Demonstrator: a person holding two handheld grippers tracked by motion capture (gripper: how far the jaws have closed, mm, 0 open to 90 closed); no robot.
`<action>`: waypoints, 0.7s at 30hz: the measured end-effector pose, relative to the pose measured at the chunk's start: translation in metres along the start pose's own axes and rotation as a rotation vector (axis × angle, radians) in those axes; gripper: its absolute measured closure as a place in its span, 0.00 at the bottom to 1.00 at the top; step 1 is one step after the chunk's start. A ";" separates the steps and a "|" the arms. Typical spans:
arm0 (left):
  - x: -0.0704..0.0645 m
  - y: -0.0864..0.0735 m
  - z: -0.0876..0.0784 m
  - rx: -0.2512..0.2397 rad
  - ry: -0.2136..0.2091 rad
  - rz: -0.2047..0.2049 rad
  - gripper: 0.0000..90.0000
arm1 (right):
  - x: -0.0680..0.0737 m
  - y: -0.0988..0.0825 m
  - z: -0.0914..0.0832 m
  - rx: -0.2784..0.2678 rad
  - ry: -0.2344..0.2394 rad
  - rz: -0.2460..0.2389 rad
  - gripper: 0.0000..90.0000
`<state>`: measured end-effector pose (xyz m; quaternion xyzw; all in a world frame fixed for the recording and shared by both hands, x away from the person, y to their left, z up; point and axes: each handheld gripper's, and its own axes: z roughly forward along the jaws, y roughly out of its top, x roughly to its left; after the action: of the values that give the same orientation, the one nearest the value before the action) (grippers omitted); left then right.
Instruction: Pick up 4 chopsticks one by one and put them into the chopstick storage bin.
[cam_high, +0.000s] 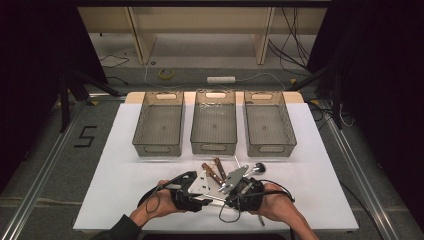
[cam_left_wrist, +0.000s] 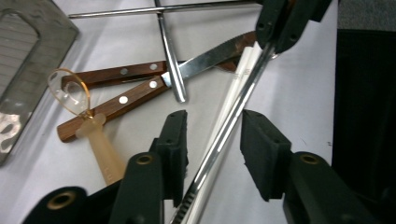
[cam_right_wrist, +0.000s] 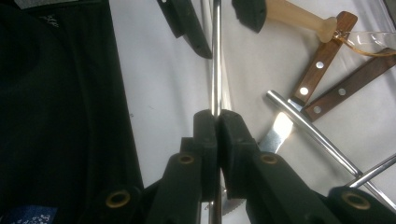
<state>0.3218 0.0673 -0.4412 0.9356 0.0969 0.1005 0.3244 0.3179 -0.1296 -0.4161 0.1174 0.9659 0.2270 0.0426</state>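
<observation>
— What do we have around the two tools?

— A heap of cutlery on the white tabletop (cam_high: 125, 165). Our right tool (cam_right_wrist: 215, 116) is clamped on a long steel utensil (cam_right_wrist: 215, 56), pads pressed together on its thin shaft. The same steel utensil runs on between the pads of our left tool (cam_left_wrist: 212, 135), which stand apart with a gap on each side; we cannot tell whether either pad touches it.

— And beside them?

— In the left gripper view, just beyond the left tool's tips lie two wooden-handled knives (cam_left_wrist: 116, 74), crossed near their blades, with a plain steel handle (cam_left_wrist: 170, 60) laid over them. A clear plastic spoon (cam_left_wrist: 81, 112) with a cream handle rests on the nearer knife's handle, close to the left pad. A white strip (cam_left_wrist: 238, 79) lies under the gripped utensil. Those pieces crowd the side of the left tool.

— What does the high view add?

— Three grey mesh bins (cam_high: 214, 127) in a row, well beyond both tools, and the two hands meeting at the tabletop's near edge. It is too small to show the pads.

— And the right gripper view?

— It shows the grip itself, the serrated edge of the utensil below the right tool's pads, and a black cloth (cam_right_wrist: 56, 116) on one side of it.
</observation>
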 end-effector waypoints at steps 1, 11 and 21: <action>0.000 0.000 0.000 0.003 -0.001 0.008 0.71 | 0.000 0.000 0.000 0.002 0.001 -0.002 0.96; -0.001 -0.001 -0.001 0.015 -0.049 0.037 0.83 | 0.001 -0.001 0.002 -0.004 0.026 -0.049 0.95; -0.005 -0.001 -0.001 0.043 -0.125 0.079 0.95 | -0.006 -0.005 -0.002 -0.024 0.022 -0.025 0.84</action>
<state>0.3163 0.0672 -0.4415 0.9499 0.0414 0.0524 0.3053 0.3229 -0.1360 -0.4163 0.1025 0.9648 0.2394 0.0364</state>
